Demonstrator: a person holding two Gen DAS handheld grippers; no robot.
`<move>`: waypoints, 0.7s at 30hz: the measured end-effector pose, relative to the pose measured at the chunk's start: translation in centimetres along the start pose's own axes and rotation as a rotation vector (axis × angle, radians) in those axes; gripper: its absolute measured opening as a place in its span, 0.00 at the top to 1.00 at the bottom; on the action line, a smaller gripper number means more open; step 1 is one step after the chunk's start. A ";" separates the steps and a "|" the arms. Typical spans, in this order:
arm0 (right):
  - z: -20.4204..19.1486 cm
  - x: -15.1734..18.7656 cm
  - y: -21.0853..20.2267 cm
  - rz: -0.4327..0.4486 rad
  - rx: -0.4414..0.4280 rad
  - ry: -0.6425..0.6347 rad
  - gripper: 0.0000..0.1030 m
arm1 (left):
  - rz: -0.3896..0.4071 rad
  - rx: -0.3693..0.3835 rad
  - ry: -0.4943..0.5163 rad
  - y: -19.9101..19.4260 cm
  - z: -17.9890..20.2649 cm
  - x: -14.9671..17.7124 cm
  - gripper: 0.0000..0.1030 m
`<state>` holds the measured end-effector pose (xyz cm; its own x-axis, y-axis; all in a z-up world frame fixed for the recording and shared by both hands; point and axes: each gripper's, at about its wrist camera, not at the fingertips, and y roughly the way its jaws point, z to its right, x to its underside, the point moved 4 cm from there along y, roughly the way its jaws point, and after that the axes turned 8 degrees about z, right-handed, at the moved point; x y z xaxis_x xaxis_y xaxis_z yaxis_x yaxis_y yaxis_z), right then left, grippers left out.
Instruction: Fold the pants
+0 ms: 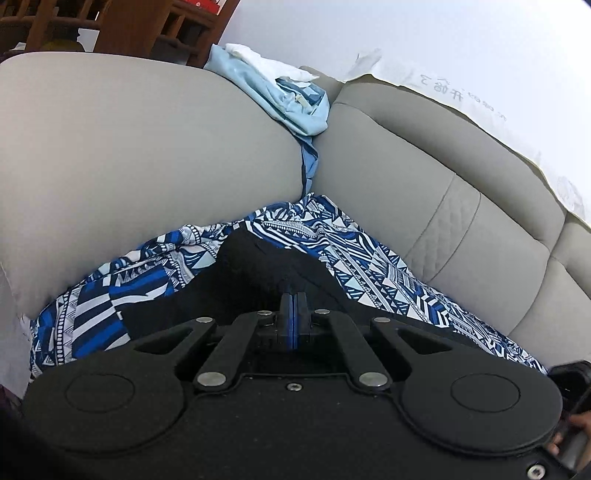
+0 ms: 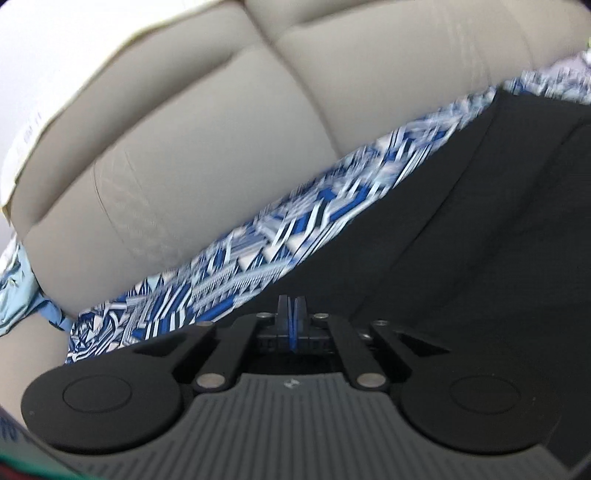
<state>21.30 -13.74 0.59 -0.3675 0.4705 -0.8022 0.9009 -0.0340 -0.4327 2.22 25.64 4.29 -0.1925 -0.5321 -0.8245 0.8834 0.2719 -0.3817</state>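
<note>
Black pants [image 1: 266,266] lie on a blue and white patterned cloth [image 1: 373,254] spread over a beige sofa seat. My left gripper [image 1: 293,299] is shut, its fingers pressed together low over the black fabric; whether cloth is pinched between them I cannot tell. In the right wrist view the black pants [image 2: 480,221] fill the right side, with the patterned cloth [image 2: 258,258] running diagonally along their edge. My right gripper [image 2: 291,302] is shut too, just above the pants' edge. That view is blurred.
The beige sofa's back cushions [image 1: 424,166] rise behind the cloth, and its arm [image 1: 129,147] is at the left. A light blue and white garment pile [image 1: 280,88] sits in the corner, also at the right wrist view's left edge [image 2: 14,288]. Wooden furniture [image 1: 147,26] stands beyond.
</note>
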 end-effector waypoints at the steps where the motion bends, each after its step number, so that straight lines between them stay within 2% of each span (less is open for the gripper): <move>1: 0.3 -0.1 -1.1 0.013 -0.008 -0.031 0.98 | -0.002 -0.002 0.001 -0.1 -0.1 0.0 0.99; 3: 1.3 0.1 -3.0 0.024 -0.032 -0.077 0.98 | -0.005 -0.008 0.010 -0.4 -0.1 0.3 0.99; 5: 2.1 0.4 -3.4 -0.029 -0.053 -0.099 0.86 | -0.007 -0.011 0.021 -0.6 -0.1 0.5 0.99; 6: 2.5 0.7 -3.2 -0.067 -0.063 -0.086 0.77 | -0.007 -0.012 0.025 -0.6 0.1 0.5 0.99; 7: 2.9 1.0 -2.9 -0.098 -0.075 -0.060 0.60 | -0.005 -0.014 0.027 -0.6 0.2 0.4 0.99; 9: 2.9 1.7 -2.5 -0.128 -0.099 -0.009 0.49 | -0.001 -0.012 0.024 -0.7 0.4 0.1 0.99; 11: 2.0 2.6 -2.0 -0.163 -0.136 0.034 0.49 | 0.003 -0.007 0.017 -0.9 0.6 -0.3 0.99; 15: -1.4 5.1 -1.5 -0.291 -0.280 0.120 0.48 | 0.007 -0.004 0.014 -1.3 0.9 -1.1 0.99; 18: -4.0 6.7 -1.5 -0.370 -0.387 0.181 0.42 | 0.010 -0.008 0.032 -1.5 1.0 -1.5 0.99; 21: -5.9 7.2 -0.6 -0.373 -0.411 0.217 0.39 | 0.003 -0.015 0.038 -1.4 0.8 -1.3 0.99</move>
<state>19.44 -5.12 -2.53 -0.6598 0.5562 -0.5053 0.7515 0.4919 -0.4398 1.56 25.31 6.27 -0.2067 -0.5004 -0.8407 0.8773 0.2856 -0.3858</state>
